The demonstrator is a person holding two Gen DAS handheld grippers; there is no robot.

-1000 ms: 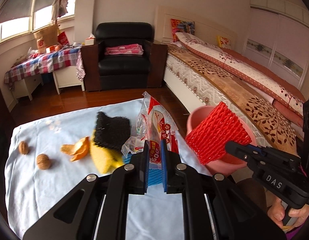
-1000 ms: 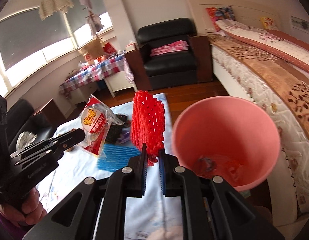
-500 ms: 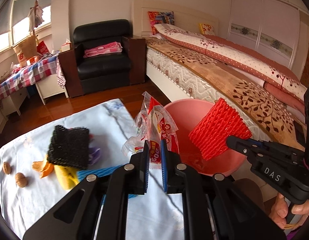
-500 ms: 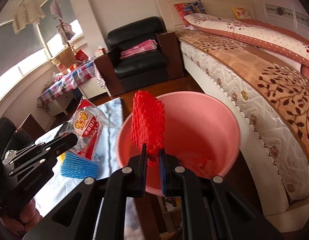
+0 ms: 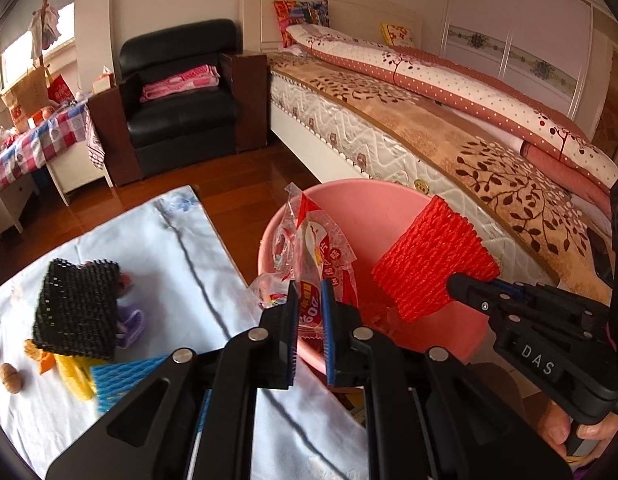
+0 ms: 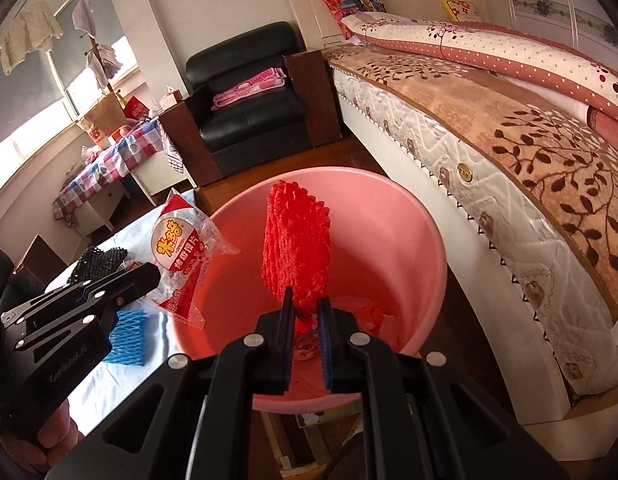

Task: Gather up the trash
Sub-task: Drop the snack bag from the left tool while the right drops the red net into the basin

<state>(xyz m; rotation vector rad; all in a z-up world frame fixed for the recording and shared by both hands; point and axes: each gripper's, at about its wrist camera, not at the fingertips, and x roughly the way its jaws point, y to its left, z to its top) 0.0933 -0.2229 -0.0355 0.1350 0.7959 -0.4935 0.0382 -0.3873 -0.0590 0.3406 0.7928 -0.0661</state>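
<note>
Left gripper (image 5: 309, 312) clamped on snack wrapper (image 5: 325, 256), right gripper (image 6: 307, 316) clamped on red foam net (image 6: 297, 248), both over pink bin (image 6: 409, 216) mid-frame. Neither dropped yet. Still on cloth at lower left: black net (image 5: 77, 316), blue net (image 5: 125, 376), peel, walnuts.

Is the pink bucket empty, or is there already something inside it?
Not empty. The pink bucket already holds crumpled wrappers at its bottom, visible in the right wrist view.

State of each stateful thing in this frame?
Left tool: shut on snack wrapper, over the bin.
Right tool: shut on red foam net, over the bin.
Pink bin: upright, open, trash inside.
Black foam net: lying on table.
</note>
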